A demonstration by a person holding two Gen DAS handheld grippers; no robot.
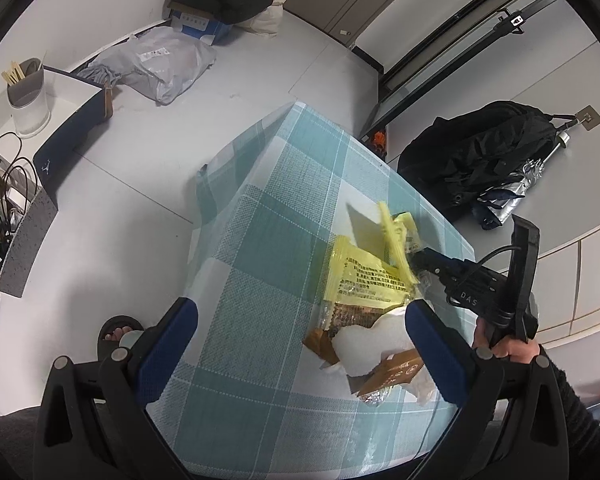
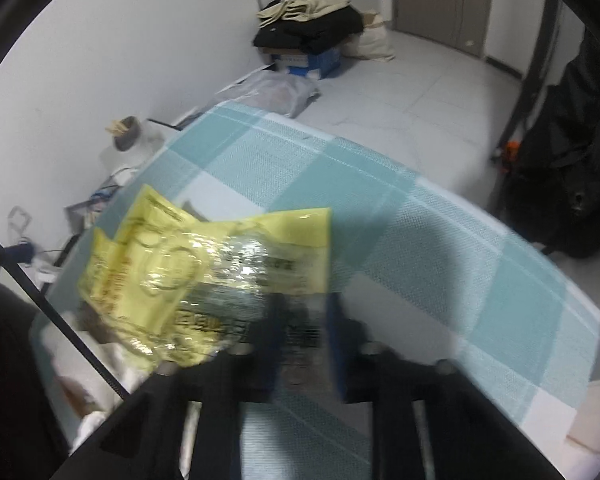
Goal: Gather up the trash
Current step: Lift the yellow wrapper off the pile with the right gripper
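A: What did the right gripper [image 2: 300,320] do at this moment?

B: Its jaws stood narrow and pinched the yellow wrapper [image 2: 204,268]; the clear end of the wrapper went between the two blue pads [image 2: 336,340], and the yellow part hung out to the left, above the table [image 2: 440,240]; the picture was blurred there, so I could not read the print.

A: And the left gripper [image 1: 300,344]?

B: Its jaws were wide; nothing was between the pads; the right pad [image 1: 436,352] was just beside the pile of trash, whether it touched I could not tell.

A: Where was the trash?

B: It lay on the checked teal cloth [image 1: 260,248], near the right edge of the table in the left view; there was a white tissue [image 1: 368,340], a brown wrapper [image 1: 396,372] under it, and the yellow wrapper on top of them, with its far end raised at the tip of the right gripper [image 1: 418,260]; a hand [image 1: 508,346] in a dark sleeve held that gripper's handle.

A: What was around the table?

B: A grey tiled floor [image 1: 260,80]; a black bag [image 1: 480,152] at the right; a grey plastic bag [image 1: 160,64] and a blue box [image 1: 204,26] with clothes by the wall.
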